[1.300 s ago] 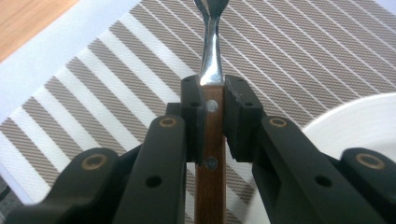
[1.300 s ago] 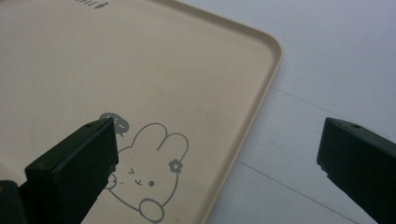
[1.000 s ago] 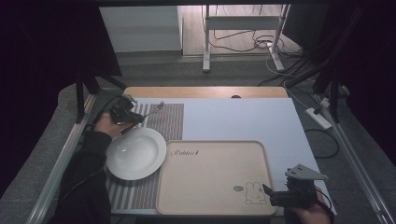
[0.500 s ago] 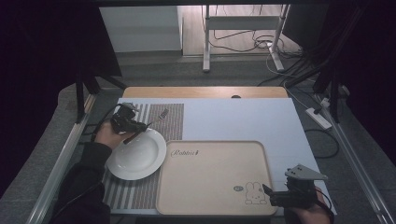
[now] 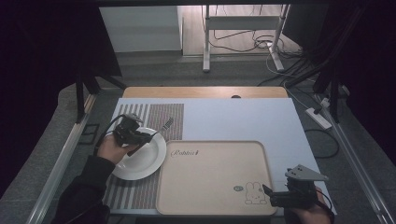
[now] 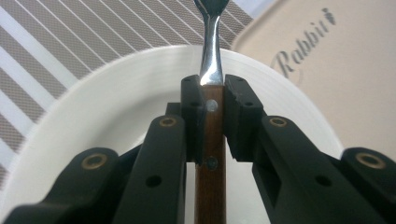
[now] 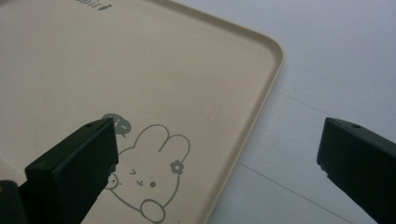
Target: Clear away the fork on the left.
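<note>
Fork (image 6: 214, 135), wooden-handled, is pinched at the handle's metal end by the left hand-held gripper (image 5: 132, 133), hanging over the white plate (image 5: 144, 161) with its tines toward 1 o'clock above the striped placemat (image 5: 161, 116). Carrying it well probably means keeping the squeeze firm and the handle level, so the head cannot swing down onto the plate. At 3 o'clock lies the beige tray (image 5: 210, 179). The right hand-held gripper (image 5: 275, 196) waits at the surface's (image 5: 233, 119) 5 o'clock corner, jaws spread.
</note>
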